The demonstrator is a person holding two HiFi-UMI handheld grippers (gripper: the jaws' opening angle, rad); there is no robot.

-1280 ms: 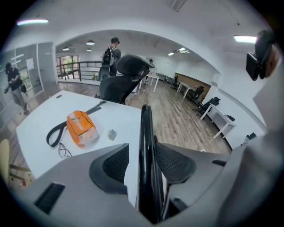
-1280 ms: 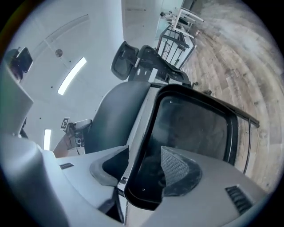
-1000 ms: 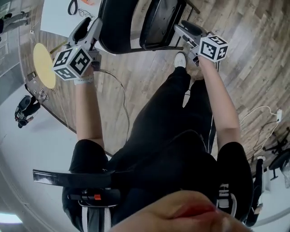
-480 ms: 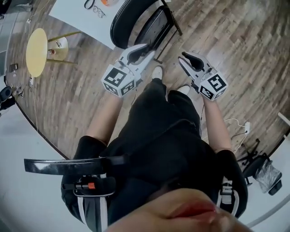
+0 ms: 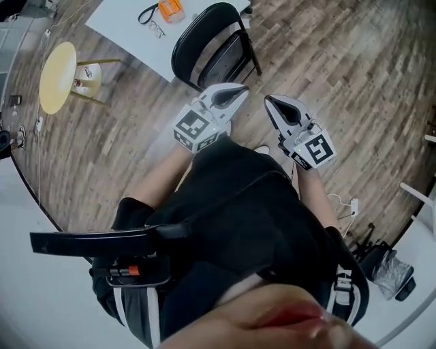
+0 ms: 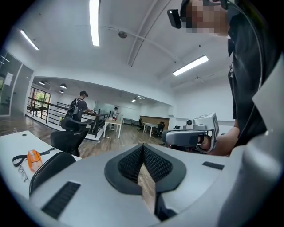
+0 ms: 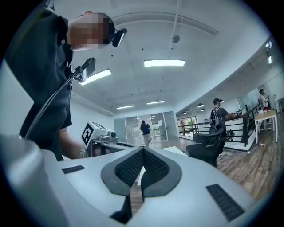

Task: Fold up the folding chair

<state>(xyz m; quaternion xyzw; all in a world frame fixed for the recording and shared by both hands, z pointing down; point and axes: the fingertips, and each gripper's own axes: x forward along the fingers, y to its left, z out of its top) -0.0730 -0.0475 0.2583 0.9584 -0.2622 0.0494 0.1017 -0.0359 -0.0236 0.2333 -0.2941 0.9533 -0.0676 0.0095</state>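
The black folding chair [image 5: 204, 44] stands on the wooden floor beside the corner of a white table [image 5: 122, 27], its seat lying close against its back. Both grippers are held up in front of my body, apart from the chair and touching nothing. My left gripper [image 5: 240, 90] is shut and empty; in its own view the pads [image 6: 153, 164] meet, and the chair's dark back [image 6: 46, 168] shows low on the left. My right gripper [image 5: 268, 100] is also shut and empty, pads [image 7: 155, 166] together. Each gripper sees the other: right gripper [image 6: 191, 135], left gripper [image 7: 100, 133].
On the white table lie an orange object [image 5: 172, 8] and a black strap [image 5: 146, 13]. A round yellow stool [image 5: 56, 75] stands at the left. A cable with a power strip [image 5: 353, 203] lies on the floor at the right. Office chairs [image 6: 69, 135] and people stand far off.
Both grippers have left the chair and risen toward my body, and their jaws have closed. The chair now sits farther off, by the table.
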